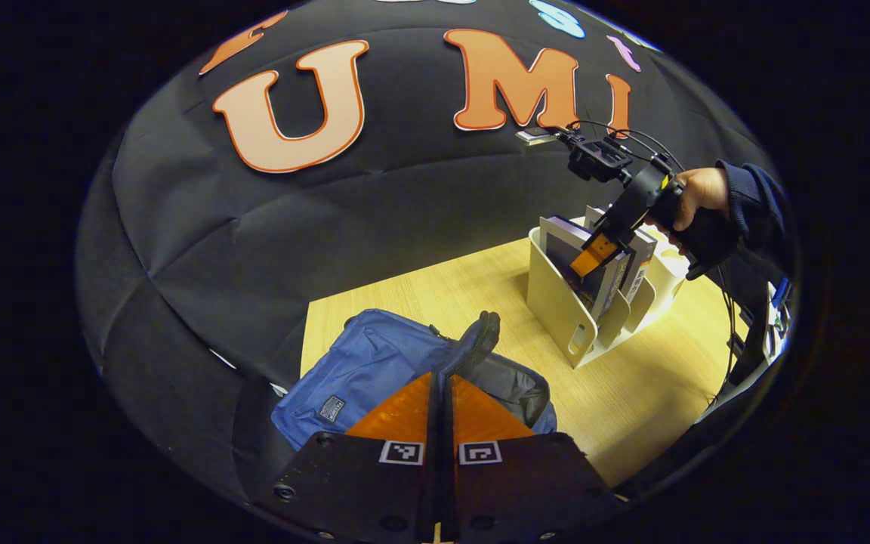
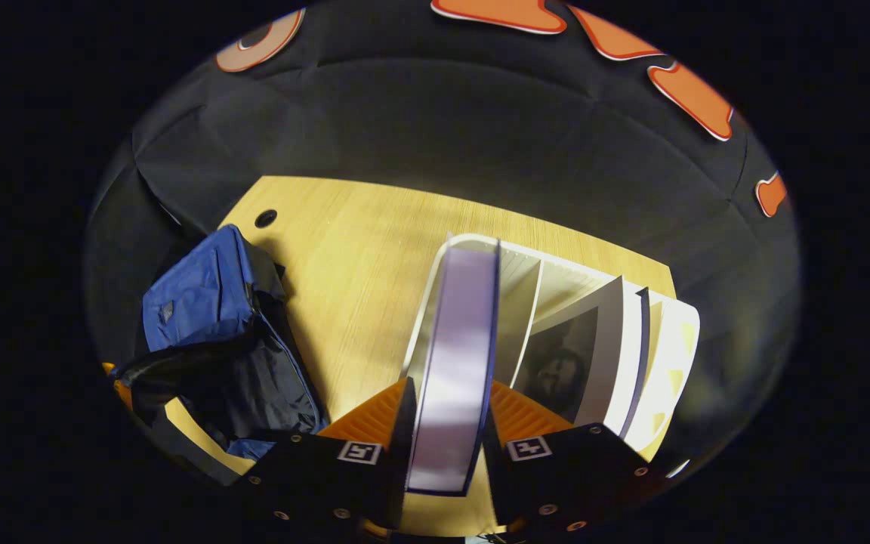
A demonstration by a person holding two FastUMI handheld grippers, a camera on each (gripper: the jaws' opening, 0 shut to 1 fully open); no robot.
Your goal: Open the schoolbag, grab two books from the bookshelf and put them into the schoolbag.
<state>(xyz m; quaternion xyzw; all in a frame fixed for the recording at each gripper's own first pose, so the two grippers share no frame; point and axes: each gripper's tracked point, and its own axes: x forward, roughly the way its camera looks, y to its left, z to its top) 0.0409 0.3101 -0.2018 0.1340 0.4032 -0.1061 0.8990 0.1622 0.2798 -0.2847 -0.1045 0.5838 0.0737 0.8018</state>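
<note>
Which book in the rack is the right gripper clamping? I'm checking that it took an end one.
The purple-edged book in the end slot of the white rack, between the right gripper fingers. The other book stands ungripped, slots away.

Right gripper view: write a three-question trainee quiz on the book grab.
1. True or false: the right hand-held gripper is shut on a book standing in the white bookshelf.
2. The blue schoolbag lies: A) inside the bookshelf B) on the wooden table C) on the floor.
3. Fill in: the left hand-held gripper pinches the schoolbag's black ____.

Key: 1 true; 2 B; 3 strap.
</note>
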